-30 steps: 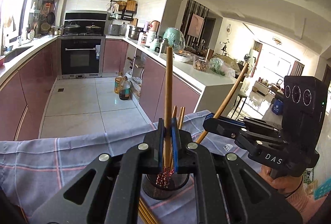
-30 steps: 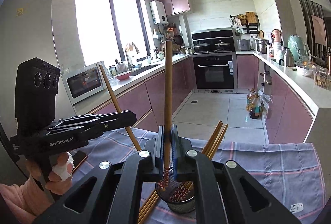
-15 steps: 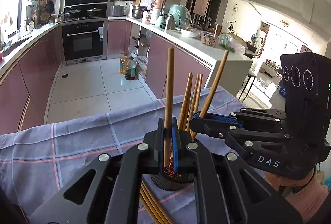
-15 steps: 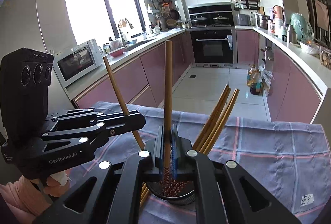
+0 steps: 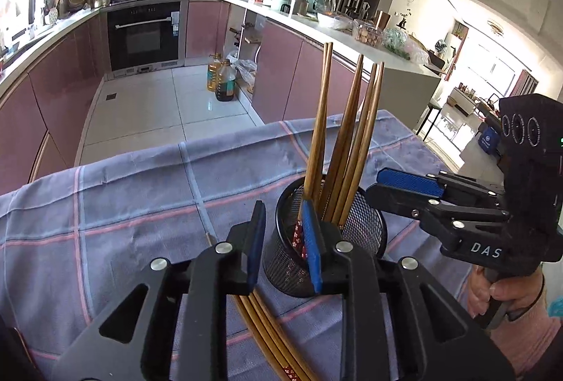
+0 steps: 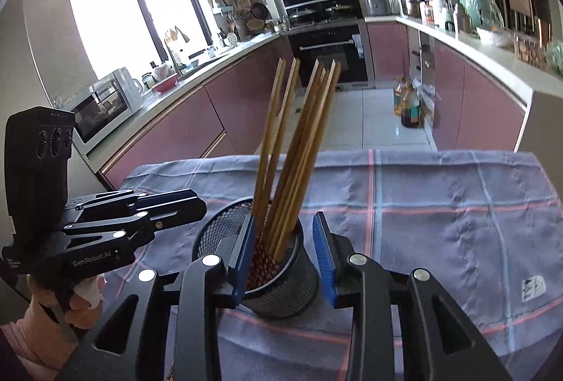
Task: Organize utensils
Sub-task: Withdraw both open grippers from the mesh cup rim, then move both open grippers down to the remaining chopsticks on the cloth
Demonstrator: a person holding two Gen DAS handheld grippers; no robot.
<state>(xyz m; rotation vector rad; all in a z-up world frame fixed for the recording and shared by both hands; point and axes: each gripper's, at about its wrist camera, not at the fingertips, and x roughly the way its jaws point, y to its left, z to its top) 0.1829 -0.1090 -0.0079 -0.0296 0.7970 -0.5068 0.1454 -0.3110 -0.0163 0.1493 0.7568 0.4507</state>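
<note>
Standing upright on the checked cloth (image 5: 123, 205), the black mesh cup (image 5: 362, 226) holds a fan of wooden chopsticks (image 5: 348, 134) leaning apart at their tops. Left tool (image 5: 281, 240): jaws have just been opening, released, nothing gripped; one pad sits at the cup's rim. More chopsticks (image 5: 267, 328) lie flat beneath it. Right tool (image 6: 285, 251): jaws likewise opening, straddling the cup, grasping nothing. Bare cloth runs rightward to the counter edge (image 6: 457, 154).

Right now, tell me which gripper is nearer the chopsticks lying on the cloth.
Left. The left gripper is directly above the loose chopsticks; the right gripper is on the cup's other side.
</note>
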